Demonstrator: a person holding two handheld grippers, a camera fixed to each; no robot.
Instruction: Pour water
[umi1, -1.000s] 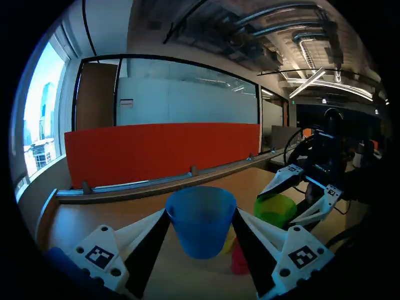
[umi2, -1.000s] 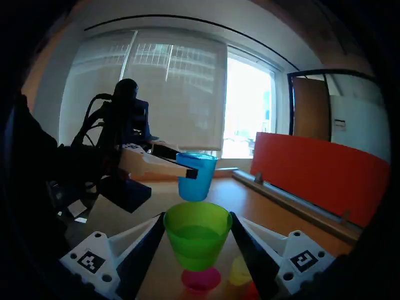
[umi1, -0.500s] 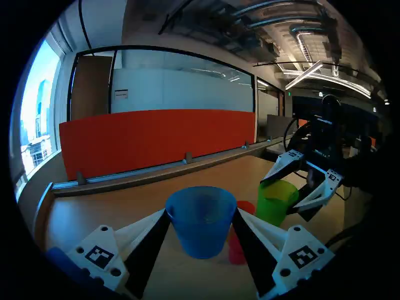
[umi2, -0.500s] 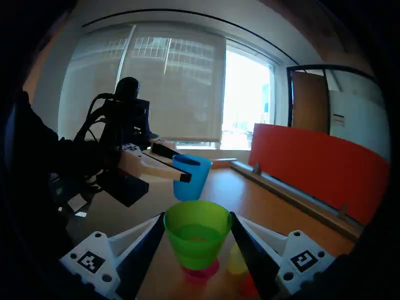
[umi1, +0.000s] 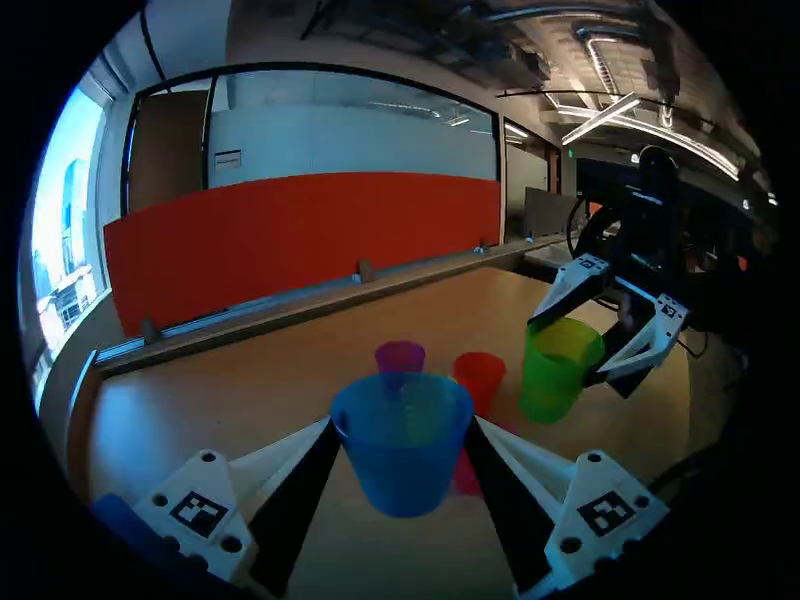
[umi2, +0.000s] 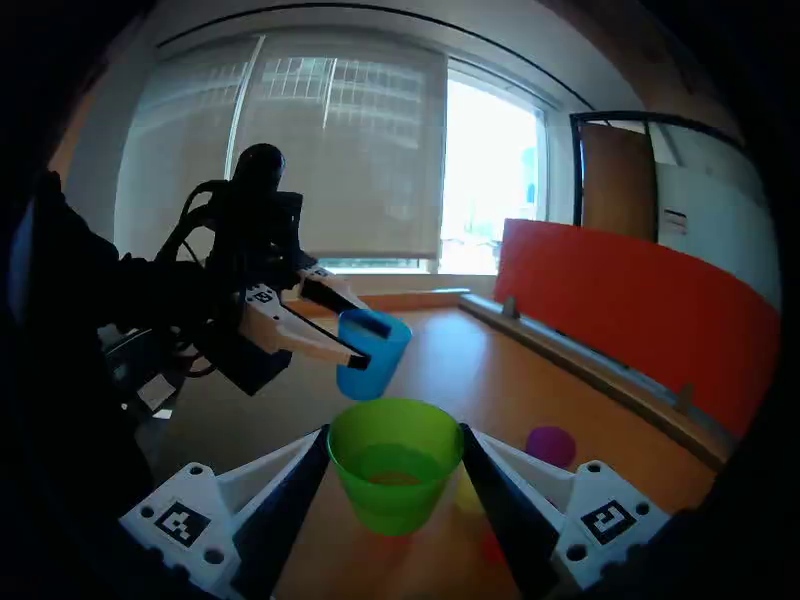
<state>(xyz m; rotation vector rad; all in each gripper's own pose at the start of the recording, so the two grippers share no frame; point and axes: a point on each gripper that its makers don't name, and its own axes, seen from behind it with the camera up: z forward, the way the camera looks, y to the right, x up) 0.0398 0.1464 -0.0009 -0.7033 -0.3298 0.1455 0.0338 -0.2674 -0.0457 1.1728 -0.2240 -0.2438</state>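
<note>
The wooden worktop (umi1: 250, 380) runs along an orange partition panel (umi1: 300, 230). The left gripper (umi1: 402, 428) has its fingers pinching a translucent blue plastic cup (umi1: 402, 465) by the sides, clear of the worktop (it appears slightly tilted in the right gripper view). The right gripper (umi2: 394, 432) has its fingers pinching a translucent green plastic cup (umi2: 395, 490), which holds a low level of liquid, near the blue cup. A small purple cup (umi1: 400, 356) and a small red cup (umi1: 479, 374) stand upright on the worktop near the held cups.

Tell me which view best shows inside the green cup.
The right gripper view: the green cup is held close in the right gripper, rim open to the camera. The left gripper view shows it farther off, from the side.
</note>
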